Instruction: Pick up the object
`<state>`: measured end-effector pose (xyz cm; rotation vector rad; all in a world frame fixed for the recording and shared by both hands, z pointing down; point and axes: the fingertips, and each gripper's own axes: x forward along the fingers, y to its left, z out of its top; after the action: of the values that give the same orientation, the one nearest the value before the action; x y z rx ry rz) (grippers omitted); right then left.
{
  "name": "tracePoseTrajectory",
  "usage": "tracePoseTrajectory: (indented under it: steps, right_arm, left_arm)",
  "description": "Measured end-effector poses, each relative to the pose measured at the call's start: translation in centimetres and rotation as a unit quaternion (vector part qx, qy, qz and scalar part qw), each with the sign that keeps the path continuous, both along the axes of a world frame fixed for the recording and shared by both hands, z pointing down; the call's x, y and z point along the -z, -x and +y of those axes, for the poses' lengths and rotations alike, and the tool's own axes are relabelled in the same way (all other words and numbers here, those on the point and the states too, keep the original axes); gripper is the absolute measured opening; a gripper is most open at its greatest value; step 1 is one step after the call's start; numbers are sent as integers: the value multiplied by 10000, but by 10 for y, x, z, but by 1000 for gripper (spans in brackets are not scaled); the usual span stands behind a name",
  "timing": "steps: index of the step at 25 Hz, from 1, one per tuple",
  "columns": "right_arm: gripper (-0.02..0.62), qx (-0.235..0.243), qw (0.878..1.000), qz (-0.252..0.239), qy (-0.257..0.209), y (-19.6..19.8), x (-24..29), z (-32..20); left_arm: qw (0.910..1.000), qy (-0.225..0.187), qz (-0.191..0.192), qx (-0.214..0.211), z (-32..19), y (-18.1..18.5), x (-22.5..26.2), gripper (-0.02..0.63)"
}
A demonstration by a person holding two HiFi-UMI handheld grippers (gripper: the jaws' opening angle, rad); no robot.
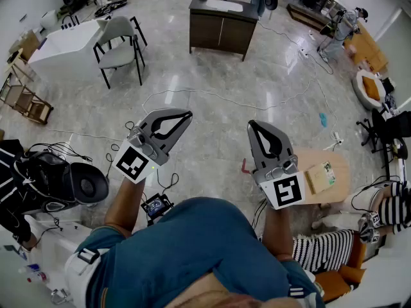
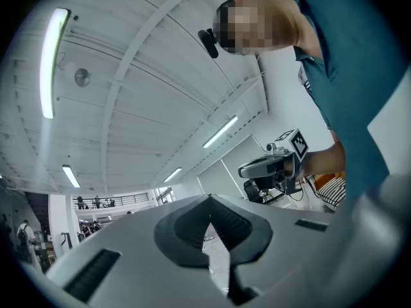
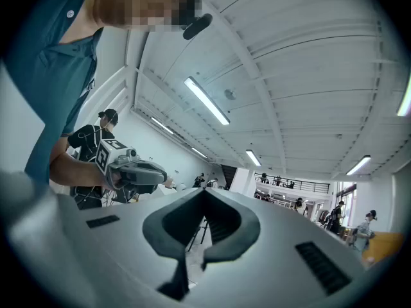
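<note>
Left gripper (image 1: 187, 115) level with right gripper (image 1: 252, 124), side by side, both tipped slightly upward, jaws together on each, nothing between them.

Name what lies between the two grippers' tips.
In the head view, only bare tiled floor lies between the left gripper and the right gripper.

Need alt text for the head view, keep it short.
A person in a teal shirt holds two grippers out over a grey tiled floor. The left gripper and the right gripper are both shut, with nothing between the jaws. Beyond them stand a grey chair and a dark desk, and a low wooden table sits at the right.
</note>
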<state>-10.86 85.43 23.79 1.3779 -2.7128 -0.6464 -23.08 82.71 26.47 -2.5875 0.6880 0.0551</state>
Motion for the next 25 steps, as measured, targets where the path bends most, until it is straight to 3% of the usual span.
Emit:
tracePoseTrajectory:
  steps: [25]
  right_arm:
    - [14,35,9996,-287,23,12,-3,-26]
  left_arm:
    - [9997,196,68,-89,-28,13,-9,5]
